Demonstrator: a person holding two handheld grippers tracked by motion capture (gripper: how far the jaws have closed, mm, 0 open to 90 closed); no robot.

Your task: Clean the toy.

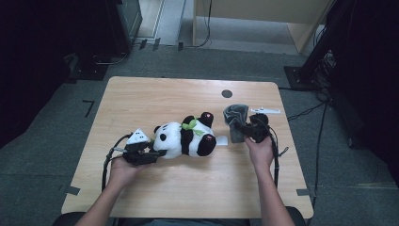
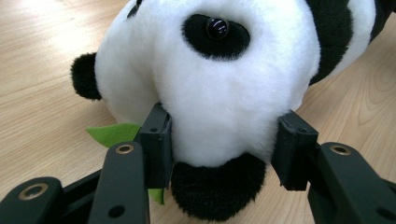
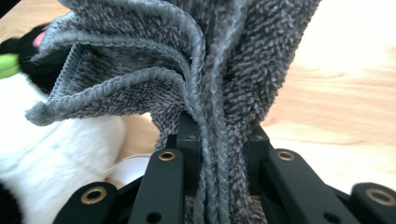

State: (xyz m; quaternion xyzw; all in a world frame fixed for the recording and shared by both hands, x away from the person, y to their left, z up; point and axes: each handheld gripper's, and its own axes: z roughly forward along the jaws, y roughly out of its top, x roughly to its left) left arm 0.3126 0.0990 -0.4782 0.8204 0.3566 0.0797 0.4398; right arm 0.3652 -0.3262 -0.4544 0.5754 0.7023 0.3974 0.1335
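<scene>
A light wood bench (image 1: 141, 101) stands on grey carpet (image 1: 42, 141). The left hand-held gripper (image 1: 153, 154) clamps the panda (image 1: 183, 137) lying mid-bench; the right hand-held gripper (image 1: 241, 129) pinches a grey cloth (image 1: 235, 115) beside it.

The panda toy (image 1: 186, 137) is showing white plush with black ears, limbs and eye patches, and is wearing a bright green leaf at its neck; the cloth (image 1: 235, 120) is showing a flecked grey knit. The bench (image 1: 141, 99) is showing pale wood grain; both grippers' jaws are showing black with brass-coloured rivets.
</scene>
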